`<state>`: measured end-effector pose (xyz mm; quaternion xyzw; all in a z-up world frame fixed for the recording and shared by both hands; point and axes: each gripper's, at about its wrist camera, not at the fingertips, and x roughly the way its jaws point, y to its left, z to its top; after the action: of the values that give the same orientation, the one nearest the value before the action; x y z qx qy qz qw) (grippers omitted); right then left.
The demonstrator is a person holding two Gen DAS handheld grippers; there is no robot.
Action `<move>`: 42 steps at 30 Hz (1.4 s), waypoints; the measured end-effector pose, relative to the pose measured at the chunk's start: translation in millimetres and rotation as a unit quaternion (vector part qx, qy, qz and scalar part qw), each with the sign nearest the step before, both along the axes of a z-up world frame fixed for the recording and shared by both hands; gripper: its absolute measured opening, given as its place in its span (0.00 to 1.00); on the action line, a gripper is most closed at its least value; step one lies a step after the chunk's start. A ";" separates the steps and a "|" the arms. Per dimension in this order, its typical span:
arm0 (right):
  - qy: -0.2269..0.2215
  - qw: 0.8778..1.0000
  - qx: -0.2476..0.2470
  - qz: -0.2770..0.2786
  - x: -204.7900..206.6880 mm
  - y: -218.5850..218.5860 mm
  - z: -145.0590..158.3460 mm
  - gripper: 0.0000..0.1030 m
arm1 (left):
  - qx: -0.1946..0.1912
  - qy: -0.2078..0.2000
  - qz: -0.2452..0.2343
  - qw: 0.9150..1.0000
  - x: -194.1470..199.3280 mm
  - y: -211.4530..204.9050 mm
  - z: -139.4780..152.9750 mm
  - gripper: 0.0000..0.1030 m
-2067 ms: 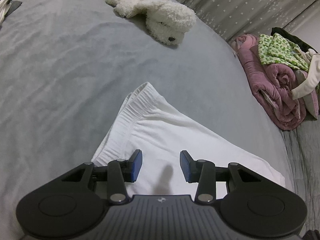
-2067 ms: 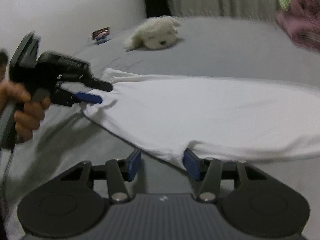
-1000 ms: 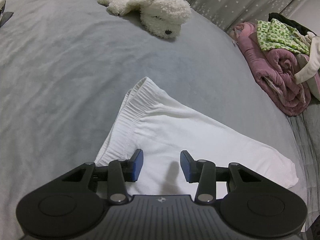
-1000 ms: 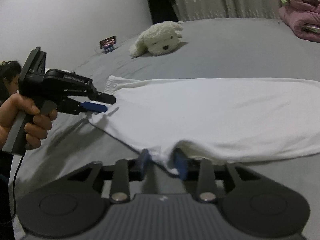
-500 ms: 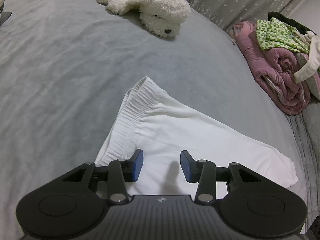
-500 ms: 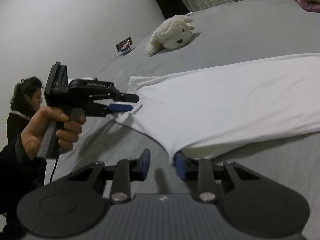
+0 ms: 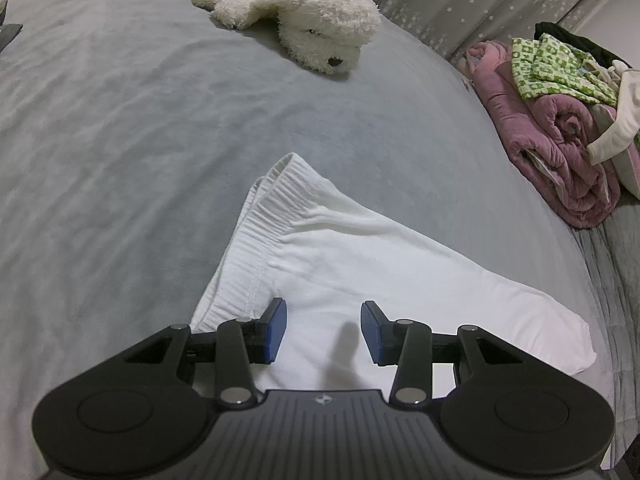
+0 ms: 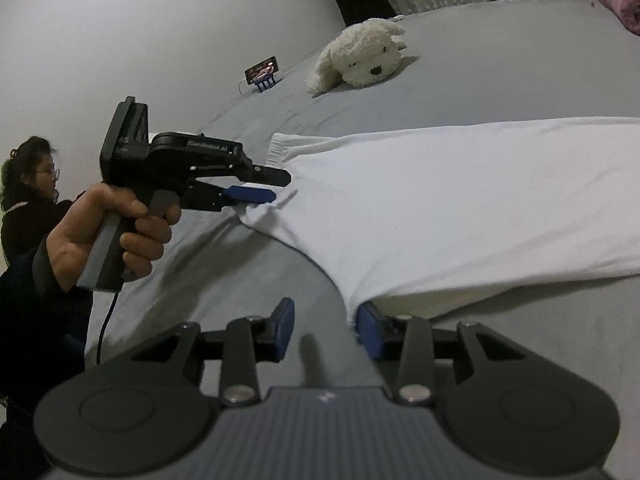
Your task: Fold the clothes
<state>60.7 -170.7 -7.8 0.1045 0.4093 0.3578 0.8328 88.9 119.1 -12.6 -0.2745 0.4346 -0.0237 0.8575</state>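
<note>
The white garment [image 8: 460, 200], which looks like a pair of trousers with a ribbed elastic waistband [image 7: 260, 240], lies spread flat along the grey bed [image 7: 120, 140], waistband end toward the left gripper and the rest running off to the right. What changes is at its near edge: the right gripper [image 8: 325, 330], whose jaws closed toward a fold of that hem half a second ago, has just been opening them again, and now the cloth only touches the inner face of the right-hand pad, with bare bedding in the gap. So that pinch seems to have missed or been let go, and the hem probably needs a fresh grasp before a fold can start. The left gripper [image 7: 323, 328] hangs unmoved above the waistband area, jaws apart and holding nothing. Farther off lie a plush dog [image 7: 304, 24] and a heap of bedding and clothes [image 7: 560, 128].
</note>
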 end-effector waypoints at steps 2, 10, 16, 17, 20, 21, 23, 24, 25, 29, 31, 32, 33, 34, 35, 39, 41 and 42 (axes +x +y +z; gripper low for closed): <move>-0.001 1.000 0.007 0.000 -1.4 -3.5 2.9 0.34 | 0.000 0.000 -0.001 1.000 0.3 0.4 -0.2 0.40; 0.008 0.999 -0.011 0.032 -6.8 0.1 -1.2 0.31 | 0.003 0.000 -0.003 1.000 -0.4 0.1 0.8 0.40; 0.002 0.999 -0.034 -0.021 -1.9 -16.7 1.2 0.36 | 0.001 0.005 -0.003 1.000 -0.8 -0.7 4.2 0.40; -0.003 0.999 -0.044 -0.027 -2.5 -19.4 2.3 0.39 | 0.008 0.003 -0.006 1.000 -1.7 -3.5 6.8 0.40; -0.017 0.995 -0.077 -0.061 0.0 -26.5 2.8 0.41 | 0.041 -0.019 -0.034 0.998 -8.2 -19.9 19.0 0.40; -0.020 0.994 -0.085 -0.073 1.3 -28.9 1.8 0.41 | 0.046 -0.029 -0.050 0.997 -10.8 -27.0 22.3 0.40; -0.021 0.992 -0.090 -0.084 3.4 -33.0 -1.0 0.41 | 0.056 -0.045 -0.086 0.994 -15.6 -43.2 26.3 0.40; -0.025 0.992 -0.093 -0.086 4.9 -33.8 -1.6 0.41 | 0.058 -0.051 -0.106 0.991 -17.9 -52.1 26.8 0.40; -0.030 0.991 -0.099 -0.090 6.3 -34.5 -1.7 0.41 | 0.058 -0.055 -0.126 0.989 -20.3 -61.2 26.0 0.40; -0.045 0.983 -0.124 -0.124 14.4 -42.6 -3.0 0.41 | 0.061 -0.070 -0.204 0.975 -30.6 -97.2 23.0 0.40; -0.047 0.978 -0.136 -0.150 18.0 -49.4 -6.0 0.41 | 0.074 -0.077 -0.231 0.967 -35.8 -110.9 22.9 0.40; -0.048 0.976 -0.137 -0.161 18.9 -52.3 -7.0 0.41 | 0.083 -0.080 -0.242 0.963 -38.2 -116.7 23.1 0.40; -0.048 0.975 -0.136 -0.170 19.4 -55.4 -7.7 0.41 | 0.091 -0.085 -0.253 0.959 -40.7 -122.2 23.4 0.40; -0.049 0.974 -0.135 -0.178 19.9 -58.0 -8.1 0.41 | 0.094 -0.091 -0.264 0.956 -43.3 -126.3 23.8 0.40; -0.051 0.972 -0.136 -0.187 20.8 -59.9 -8.4 0.41 | 0.095 -0.096 -0.275 0.952 -46.3 -129.6 24.3 0.40; -0.060 0.964 -0.139 -0.218 24.4 -62.6 -10.8 0.41 | 0.107 -0.119 -0.326 0.932 -58.9 -153.4 24.7 0.40; -0.062 0.962 -0.134 -0.229 24.2 -63.0 -11.3 0.41 | 0.130 -0.130 -0.333 0.925 -64.2 -163.7 23.3 0.40; -0.064 0.962 -0.134 -0.231 23.6 -63.4 -10.6 0.41 | 0.142 -0.136 -0.334 0.922 -66.3 -168.3 22.4 0.40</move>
<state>84.2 -234.1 -18.4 0.0607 0.3639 0.1040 0.9236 22.6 -49.2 9.7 0.0167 0.3793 -0.2839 0.8805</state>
